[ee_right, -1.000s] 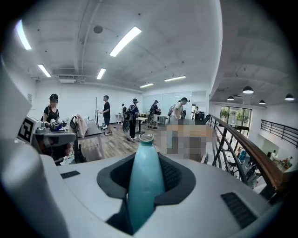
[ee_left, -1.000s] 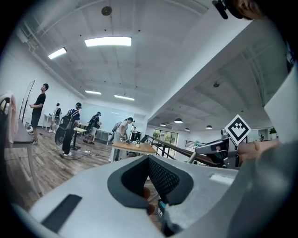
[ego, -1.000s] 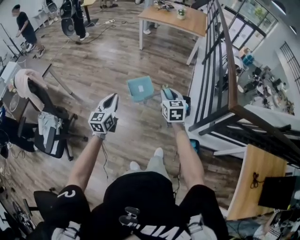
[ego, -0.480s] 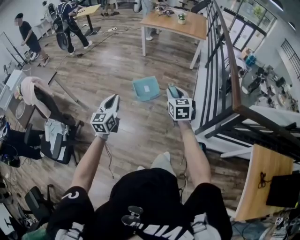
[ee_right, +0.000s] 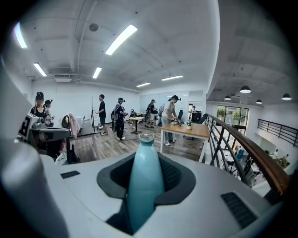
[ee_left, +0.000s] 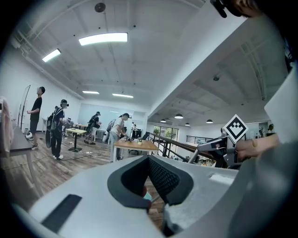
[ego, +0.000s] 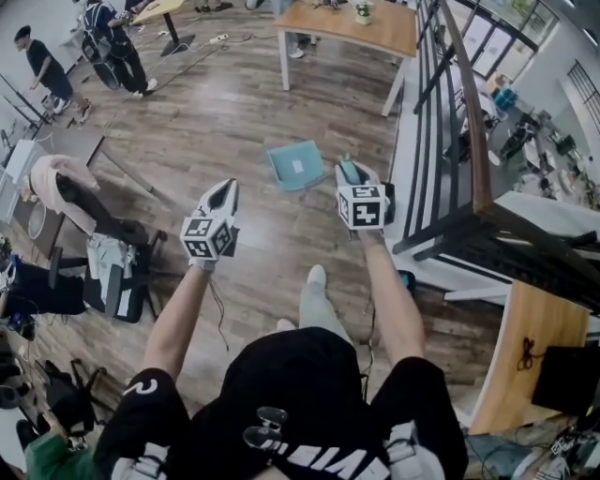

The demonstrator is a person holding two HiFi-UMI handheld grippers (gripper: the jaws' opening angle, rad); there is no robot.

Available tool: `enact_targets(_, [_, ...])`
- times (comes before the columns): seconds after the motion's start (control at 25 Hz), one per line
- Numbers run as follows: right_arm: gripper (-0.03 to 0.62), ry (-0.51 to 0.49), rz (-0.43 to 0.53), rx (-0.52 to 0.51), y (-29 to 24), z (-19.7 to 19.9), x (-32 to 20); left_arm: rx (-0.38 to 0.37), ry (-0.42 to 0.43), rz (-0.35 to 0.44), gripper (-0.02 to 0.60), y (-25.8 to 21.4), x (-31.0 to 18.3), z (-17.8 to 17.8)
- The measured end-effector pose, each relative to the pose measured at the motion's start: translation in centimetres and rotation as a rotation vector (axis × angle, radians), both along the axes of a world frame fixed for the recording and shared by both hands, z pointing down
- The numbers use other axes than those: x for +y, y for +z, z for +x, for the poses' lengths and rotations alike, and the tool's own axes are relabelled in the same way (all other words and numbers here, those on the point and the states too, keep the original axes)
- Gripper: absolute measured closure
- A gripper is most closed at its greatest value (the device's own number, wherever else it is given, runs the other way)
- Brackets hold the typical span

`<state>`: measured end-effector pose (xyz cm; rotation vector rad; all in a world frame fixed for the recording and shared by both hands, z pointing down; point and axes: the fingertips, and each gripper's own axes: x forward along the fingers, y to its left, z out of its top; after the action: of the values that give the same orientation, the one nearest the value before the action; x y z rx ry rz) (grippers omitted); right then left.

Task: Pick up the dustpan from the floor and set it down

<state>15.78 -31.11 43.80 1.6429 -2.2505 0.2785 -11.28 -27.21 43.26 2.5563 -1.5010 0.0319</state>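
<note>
The dustpan [ego: 298, 165] is teal, with a pale label on its flat pan. It hangs above the wooden floor just ahead of my right gripper [ego: 350, 172]. That gripper is shut on the dustpan's teal handle [ee_right: 145, 176], which rises between the dark pads in the right gripper view, where my right gripper [ee_right: 146, 162] points into the room. The pan itself is hidden there. My left gripper [ego: 222, 198] is held level to the left of the dustpan, apart from it. In the left gripper view my left gripper [ee_left: 149, 186] looks shut, with nothing between its pads.
A wooden table [ego: 352, 28] stands ahead. A black railing [ego: 469, 122] runs along the right side. An office chair [ego: 103, 262] draped with clothes is at the left. Several people [ego: 112, 42] stand at the far left. The floor [ego: 216, 131] is wood planks.
Both grippers have moved forward over the floor toward the table, the dustpan still in the right one. One foot has stepped forward beneath the arms.
</note>
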Motion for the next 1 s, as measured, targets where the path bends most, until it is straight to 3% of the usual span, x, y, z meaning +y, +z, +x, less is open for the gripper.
enact_targets(0.32, [0.502, -0.001, -0.087, 0.018, 8.1, 2.8, -8.2, -0.009, -0.011, -0.083, 0.586, 5.0, -8.1, 3.1])
enact_targets(0.6, [0.502, -0.010, -0.197, 0.034, 17.4, 3.6, -14.5, -0.048, 0.000, -0.169, 0.586, 12.2, -15.3, 5.9])
enact_targets(1.0, [0.502, -0.031, -0.286, 0.072, 30.1, 5.8, -21.8, -0.045, 0.006, -0.246, 0.586, 21.5, -23.4, 9.5])
